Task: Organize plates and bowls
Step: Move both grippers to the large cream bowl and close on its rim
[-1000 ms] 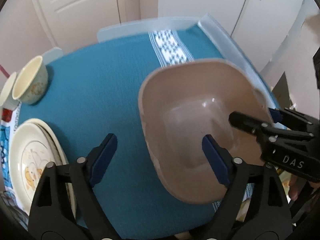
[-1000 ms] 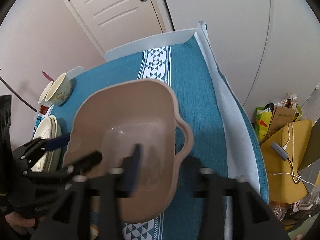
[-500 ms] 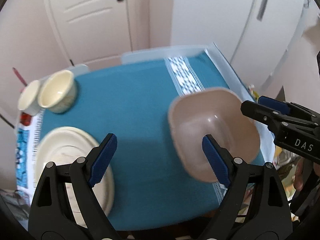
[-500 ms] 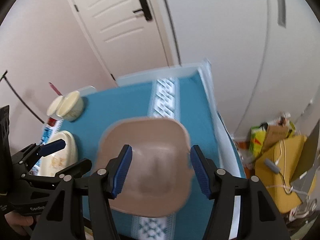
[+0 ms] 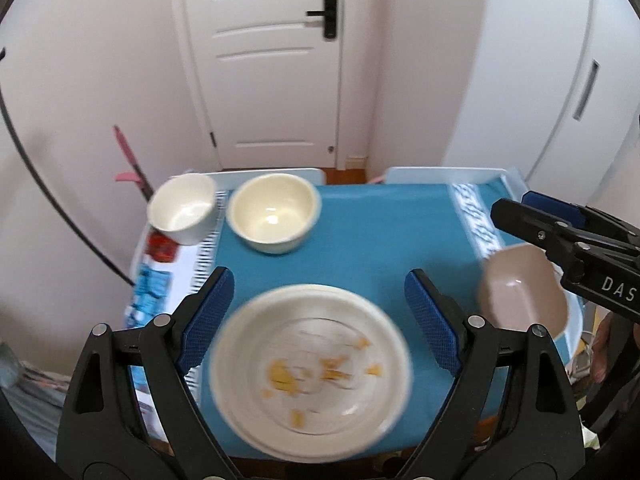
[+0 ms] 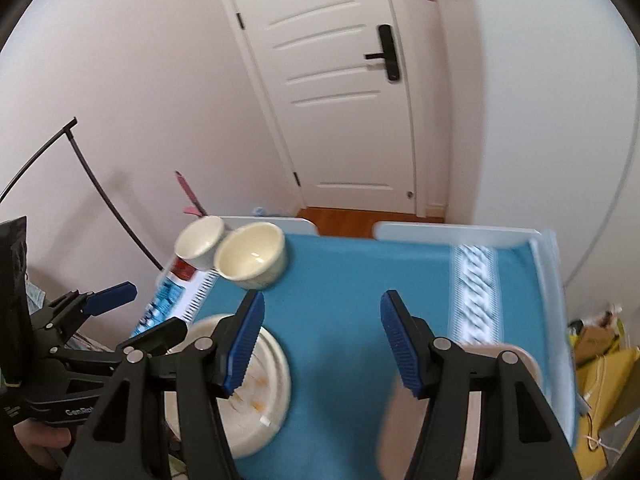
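A stack of cream plates [image 5: 312, 364] with orange crumbs lies on the teal cloth at the near edge. My left gripper [image 5: 320, 316] hangs open above it, holding nothing. A cream bowl [image 5: 274, 212] and a white bowl [image 5: 182, 208] stand side by side at the far left. A beige handled basin [image 5: 520, 292] sits at the near right corner. My right gripper [image 6: 322, 340] is open and empty above the cloth, between the plates [image 6: 256, 392] and the basin [image 6: 516, 354], which its right finger partly hides. Each gripper shows in the other's view: the right gripper [image 5: 514, 204], the left gripper [image 6: 132, 316].
The teal tablecloth [image 5: 380, 232] has a white patterned band [image 6: 476, 292] at the right and pale raised edges [image 6: 460, 232] along the far side. A white door [image 5: 264, 60] and walls stand beyond. Yellow bags [image 6: 600, 360] lie on the floor at the right.
Both grippers have risen and drawn back from the beige basin, which stays on the table at the right. The views have swung left, so the plates and both bowls now show.
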The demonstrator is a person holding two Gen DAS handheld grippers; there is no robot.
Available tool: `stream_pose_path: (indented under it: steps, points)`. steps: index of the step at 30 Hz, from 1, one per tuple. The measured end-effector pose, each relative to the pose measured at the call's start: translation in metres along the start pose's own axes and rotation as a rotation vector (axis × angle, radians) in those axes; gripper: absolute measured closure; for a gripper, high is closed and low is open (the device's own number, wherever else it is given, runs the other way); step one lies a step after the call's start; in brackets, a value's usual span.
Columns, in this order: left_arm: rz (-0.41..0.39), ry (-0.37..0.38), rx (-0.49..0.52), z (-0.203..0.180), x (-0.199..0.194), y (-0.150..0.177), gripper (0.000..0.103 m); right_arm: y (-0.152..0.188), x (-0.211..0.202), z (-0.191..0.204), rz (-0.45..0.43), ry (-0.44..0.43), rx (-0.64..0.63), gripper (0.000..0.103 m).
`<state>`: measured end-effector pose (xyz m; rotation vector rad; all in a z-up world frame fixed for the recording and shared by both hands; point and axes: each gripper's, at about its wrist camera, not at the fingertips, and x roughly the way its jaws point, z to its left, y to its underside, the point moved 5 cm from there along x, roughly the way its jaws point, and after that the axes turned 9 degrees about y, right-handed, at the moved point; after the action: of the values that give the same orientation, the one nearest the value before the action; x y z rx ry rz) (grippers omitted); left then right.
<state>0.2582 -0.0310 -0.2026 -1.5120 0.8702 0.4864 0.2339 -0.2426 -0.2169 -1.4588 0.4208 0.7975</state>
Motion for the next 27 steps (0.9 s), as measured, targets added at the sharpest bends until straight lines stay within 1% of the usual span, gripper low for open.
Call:
stream_pose_path:
  steps: [1, 2, 3, 4, 5, 8, 11, 13, 15, 17, 19, 20, 21, 23, 25, 26, 27]
  points:
    - [0.006, 0.0, -0.01, 0.015, 0.0, -0.003, 0.017, -0.004, 0.004, 0.011, -0.001, 0.0, -0.003, 0.042]
    - [0.013, 0.002, -0.017, 0.024, 0.0, -0.006, 0.017, -0.01, 0.011, 0.024, 0.001, 0.002, -0.005, 0.026]
    - [0.018, 0.004, -0.026, 0.036, 0.002, -0.009, 0.017, -0.012, 0.014, 0.03, 0.002, 0.0, -0.006, 0.011]
    - [0.024, 0.007, -0.034, 0.047, 0.004, -0.012, 0.017, -0.015, 0.019, 0.039, 0.001, -0.005, -0.005, 0.009]
    - [0.036, 0.016, -0.047, 0.062, 0.007, -0.015, 0.017, -0.019, 0.025, 0.048, 0.001, -0.008, -0.004, 0.009]
    - [0.071, 0.038, -0.078, 0.093, 0.02, -0.02, 0.017, -0.027, 0.043, 0.068, 0.012, 0.013, -0.009, 0.009]
    - [0.115, 0.076, -0.103, 0.12, 0.042, -0.023, 0.017, -0.033, 0.067, 0.084, 0.034, 0.038, -0.015, 0.009]
    - [0.139, 0.087, -0.099, 0.128, 0.055, -0.022, 0.017, -0.035, 0.085, 0.09, 0.072, 0.051, -0.006, 0.009]
    - [0.162, 0.108, -0.102, 0.134, 0.073, -0.025, 0.017, -0.035, 0.104, 0.094, 0.141, 0.056, 0.015, 0.009]
    - [0.179, 0.132, -0.118, 0.138, 0.09, -0.027, 0.017, -0.034, 0.122, 0.095, 0.172, 0.067, 0.036, 0.009]
    - [0.202, 0.148, -0.14, 0.141, 0.106, -0.028, 0.017, -0.032, 0.134, 0.093, 0.195, 0.096, 0.032, 0.009]
    - [0.212, 0.153, -0.152, 0.142, 0.115, -0.028, 0.017, -0.032, 0.145, 0.09, 0.223, 0.112, 0.029, 0.009]
    - [0.222, 0.158, -0.163, 0.142, 0.123, -0.027, 0.019, -0.031, 0.153, 0.088, 0.236, 0.112, 0.033, 0.009]
    - [0.251, 0.16, -0.191, 0.143, 0.14, -0.025, 0.026, -0.029, 0.17, 0.082, 0.273, 0.101, 0.047, 0.009]
    - [0.281, 0.165, -0.225, 0.145, 0.156, -0.022, 0.041, -0.028, 0.183, 0.078, 0.304, 0.094, 0.047, 0.014]
    - [0.299, 0.166, -0.241, 0.145, 0.164, -0.02, 0.043, -0.026, 0.192, 0.076, 0.328, 0.087, 0.04, 0.019]
    - [0.316, 0.168, -0.252, 0.144, 0.171, -0.018, 0.049, -0.024, 0.198, 0.076, 0.343, 0.08, 0.036, 0.027]
